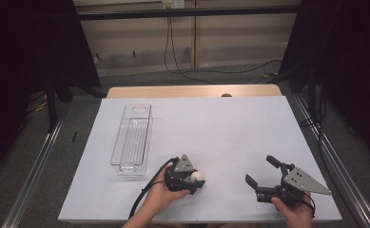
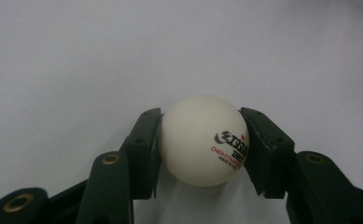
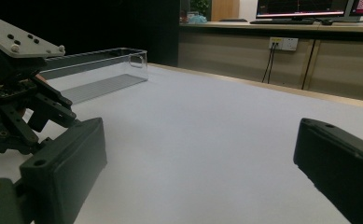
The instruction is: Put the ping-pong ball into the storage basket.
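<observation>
High view: right gripper [image 1: 259,174] near right, jaws spread wide, empty. Left gripper [image 1: 195,179] near centre, jaws clamped on white ball [image 1: 198,176], just above white table [image 1: 220,128]. Clear bin [image 1: 131,139] farther left, apart.

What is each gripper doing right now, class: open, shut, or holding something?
Left gripper: shut on the white ball, one jaw on each side.
Right gripper: open, jaws wide apart, nothing between them.
</observation>
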{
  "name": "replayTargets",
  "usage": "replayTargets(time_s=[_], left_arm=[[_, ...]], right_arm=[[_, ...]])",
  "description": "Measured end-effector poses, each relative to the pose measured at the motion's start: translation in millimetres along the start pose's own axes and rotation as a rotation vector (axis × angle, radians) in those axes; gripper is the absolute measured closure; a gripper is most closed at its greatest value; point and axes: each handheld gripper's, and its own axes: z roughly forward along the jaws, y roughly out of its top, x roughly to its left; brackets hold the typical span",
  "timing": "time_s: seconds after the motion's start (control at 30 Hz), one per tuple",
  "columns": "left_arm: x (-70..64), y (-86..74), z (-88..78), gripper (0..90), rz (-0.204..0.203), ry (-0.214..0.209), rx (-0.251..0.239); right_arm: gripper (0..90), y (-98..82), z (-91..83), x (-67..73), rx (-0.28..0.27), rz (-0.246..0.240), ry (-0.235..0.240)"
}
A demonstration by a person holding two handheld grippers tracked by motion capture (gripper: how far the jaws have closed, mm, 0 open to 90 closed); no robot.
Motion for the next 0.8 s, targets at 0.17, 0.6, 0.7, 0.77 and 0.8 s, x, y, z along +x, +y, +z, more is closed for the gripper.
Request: replayTargets(time_s=[0.17, 0.6, 0.7, 0.77, 0.8], left_arm=[[0.0, -0.4, -0.6, 51.0, -0.008, -0.001, -0.003], [2.7, -0.2, -3.1, 51.0, -0.019, -0.019, -0.016], [2.5, 0.7, -5.2, 51.0, -0.033, -0.011, -0.005], [3.9, 1.0, -5.9, 51.0, -0.030, -0.014, -0.015], [3.9, 1.6, -7.6, 51.0, -0.033, -0.009, 0.000]], right_arm=[[2.1, 0.3, -0.3, 0.1, -0.001, 0.005, -0.007], [2.1, 0.3, -0.4, -0.1, -0.002, -0.003, 0.000], [2.1, 0.3, -0.5, 0.1, 0.000, -0.001, -0.001], [2.1, 0.4, -0.5, 0.1, -0.001, -0.001, 0.000], [2.1, 0.4, -0.5, 0.0, -0.002, -0.003, 0.000]])
